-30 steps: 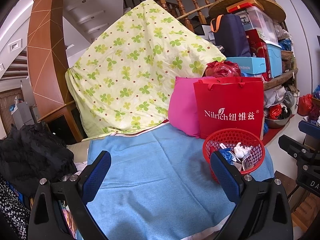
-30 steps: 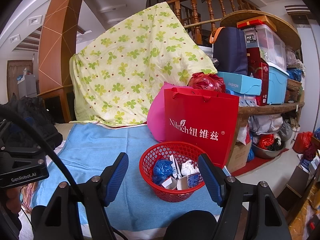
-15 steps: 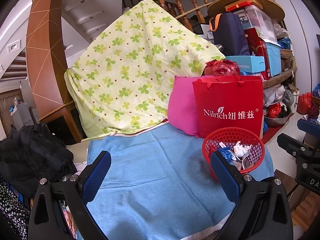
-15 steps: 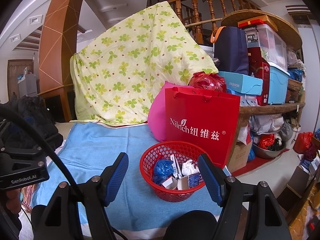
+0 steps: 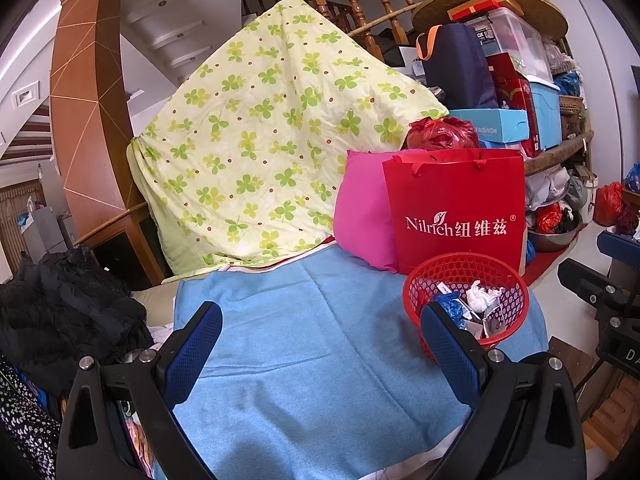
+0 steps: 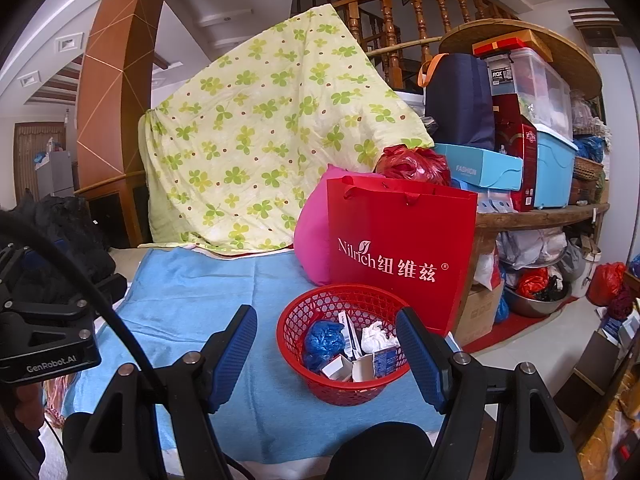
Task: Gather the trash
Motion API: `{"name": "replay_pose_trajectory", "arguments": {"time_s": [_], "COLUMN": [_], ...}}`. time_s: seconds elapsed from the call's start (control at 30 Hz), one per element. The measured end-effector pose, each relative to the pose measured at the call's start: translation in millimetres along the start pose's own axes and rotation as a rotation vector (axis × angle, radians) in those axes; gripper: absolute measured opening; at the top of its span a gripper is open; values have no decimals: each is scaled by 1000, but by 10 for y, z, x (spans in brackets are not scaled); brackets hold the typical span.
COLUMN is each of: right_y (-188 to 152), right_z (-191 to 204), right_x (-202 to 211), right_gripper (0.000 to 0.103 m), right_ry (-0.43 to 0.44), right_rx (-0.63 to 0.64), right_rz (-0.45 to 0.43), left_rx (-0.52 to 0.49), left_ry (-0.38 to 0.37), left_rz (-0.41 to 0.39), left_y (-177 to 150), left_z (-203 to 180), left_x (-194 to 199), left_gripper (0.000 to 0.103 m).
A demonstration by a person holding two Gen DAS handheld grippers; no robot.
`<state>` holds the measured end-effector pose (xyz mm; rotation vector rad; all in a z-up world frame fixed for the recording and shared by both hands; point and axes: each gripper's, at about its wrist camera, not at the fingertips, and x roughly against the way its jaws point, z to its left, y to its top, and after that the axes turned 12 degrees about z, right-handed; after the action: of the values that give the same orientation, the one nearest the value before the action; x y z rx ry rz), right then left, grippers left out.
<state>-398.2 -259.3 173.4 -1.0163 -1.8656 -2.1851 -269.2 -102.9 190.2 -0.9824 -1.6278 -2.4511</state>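
Note:
A red mesh basket (image 6: 308, 320) stands on the blue cloth (image 6: 192, 300) at the right; it also shows in the left wrist view (image 5: 508, 280). It holds a blue crumpled bag (image 6: 322, 340), white crumpled paper (image 6: 376, 336) and small cartons (image 6: 360, 366). My right gripper (image 6: 326, 354) is open and empty, held just in front of the basket. My left gripper (image 5: 320, 344) is open and empty over the blue cloth (image 5: 300, 328), left of the basket.
A red paper bag (image 6: 400, 248) and a pink cushion (image 6: 312, 236) stand behind the basket. A clover-print quilt (image 6: 260, 140) hangs at the back. Black clothing (image 5: 60, 312) lies left. Shelves of boxes (image 6: 540, 152) fill the right side.
Both views have shifted only slightly. Both grippers stay open and empty.

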Motion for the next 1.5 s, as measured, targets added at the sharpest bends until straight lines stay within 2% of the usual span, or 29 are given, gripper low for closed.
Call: {"name": "replay_pose_trajectory", "arguments": {"time_s": [0.73, 1.27, 1.5], "right_y": [36, 37, 17], "right_z": [-102, 71, 136], "right_x": [2, 23, 9], "right_gripper": [75, 75, 75], "right_ry": [-4, -9, -9], "right_rx": [-14, 9, 19], "right_rz": [2, -2, 4], "left_rx": [-19, -16, -3], "left_ry": [-9, -12, -12], "left_rz": [3, 6, 16], "left_y": [-61, -40, -155], "left_z": [-32, 12, 97], "left_x": [-5, -6, -38], "left_gripper": [99, 99, 99]}}
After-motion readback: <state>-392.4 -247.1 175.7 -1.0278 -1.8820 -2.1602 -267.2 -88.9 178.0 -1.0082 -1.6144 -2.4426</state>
